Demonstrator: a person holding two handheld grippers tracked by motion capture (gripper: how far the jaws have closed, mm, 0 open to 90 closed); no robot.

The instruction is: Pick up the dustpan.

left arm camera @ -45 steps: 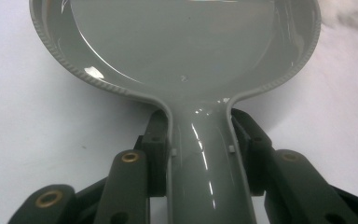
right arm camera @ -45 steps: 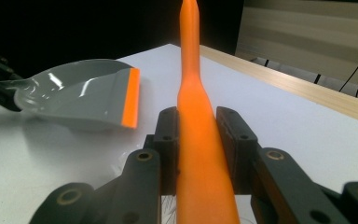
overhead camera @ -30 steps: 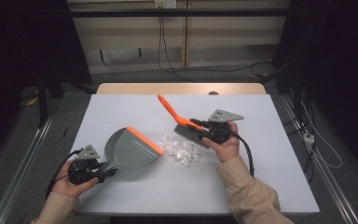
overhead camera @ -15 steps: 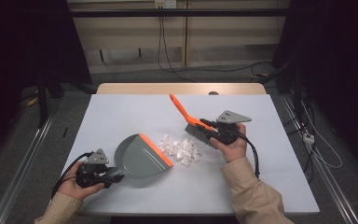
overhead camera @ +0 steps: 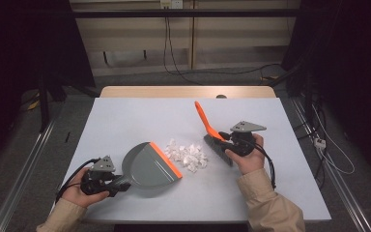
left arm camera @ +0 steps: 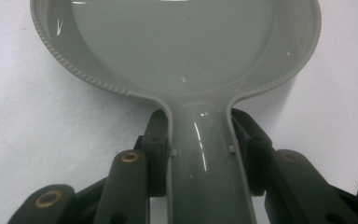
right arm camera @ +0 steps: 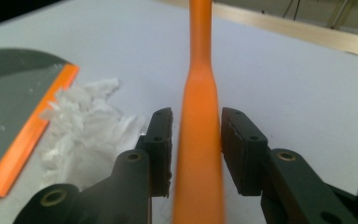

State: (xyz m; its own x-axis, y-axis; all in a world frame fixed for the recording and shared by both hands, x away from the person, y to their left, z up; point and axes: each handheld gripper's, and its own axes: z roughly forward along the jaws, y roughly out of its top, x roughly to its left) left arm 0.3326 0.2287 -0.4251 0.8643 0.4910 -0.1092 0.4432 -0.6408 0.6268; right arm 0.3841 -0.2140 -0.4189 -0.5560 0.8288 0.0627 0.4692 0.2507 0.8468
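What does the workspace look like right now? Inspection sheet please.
Surface: pale grey table top, wooden strip along its far edge.
Job's things: grey plastic dustpan with orange lip, lip facing a pile of white paper scraps; orange-handled brush beside the pile.
Clutter: nothing seen.
Grippers: left gripper jaws clamped on the dustpan's handle; right gripper jaws have just been opening, brush handle between them with gaps on both sides.
Cables: black gripper cables; more on the floor.
Surroundings: dark room, beige wall panel behind.
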